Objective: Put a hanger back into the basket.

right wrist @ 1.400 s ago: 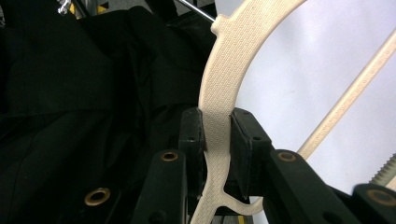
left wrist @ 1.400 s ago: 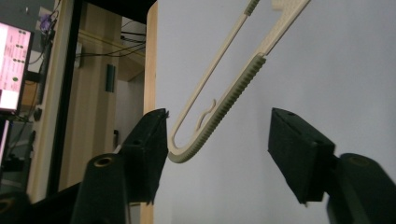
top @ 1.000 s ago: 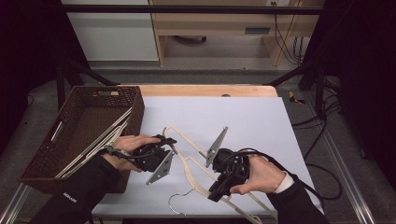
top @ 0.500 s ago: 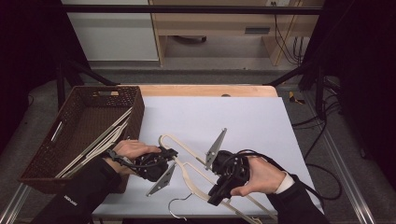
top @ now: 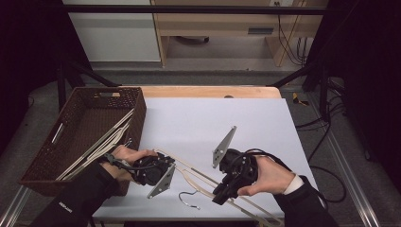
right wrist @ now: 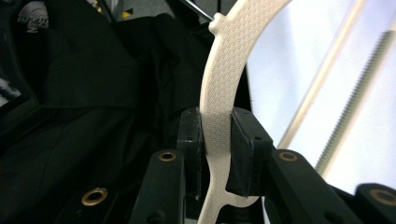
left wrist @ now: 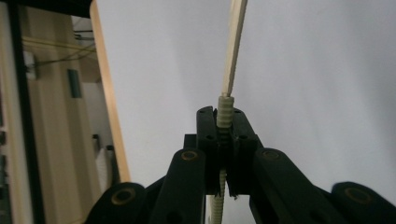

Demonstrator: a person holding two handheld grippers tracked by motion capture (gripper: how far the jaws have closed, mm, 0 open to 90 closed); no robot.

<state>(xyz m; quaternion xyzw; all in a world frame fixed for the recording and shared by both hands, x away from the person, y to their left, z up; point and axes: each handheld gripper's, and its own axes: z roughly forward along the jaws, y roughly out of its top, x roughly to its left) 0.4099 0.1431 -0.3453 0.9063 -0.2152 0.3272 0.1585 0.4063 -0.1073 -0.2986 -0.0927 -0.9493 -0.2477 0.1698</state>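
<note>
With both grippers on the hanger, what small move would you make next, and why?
Probably lift the hanger slightly off the table, then carry it left toward the basket. The left gripper has just closed on its ribbed bar and the right gripper is shut on its flat arm, so both ends look secured. Other hangers already lie in the basket.

The cream-coloured plastic clothes hanger with a thin metal hook (top: 203, 182) lies flat near the front edge of the white table, its hook curling toward the person. Its shoulder is broad and finely textured (right wrist: 217, 93) (a crosshatch pattern), while the slim lower bar is ribbed at one end (left wrist: 224, 114).
</note>
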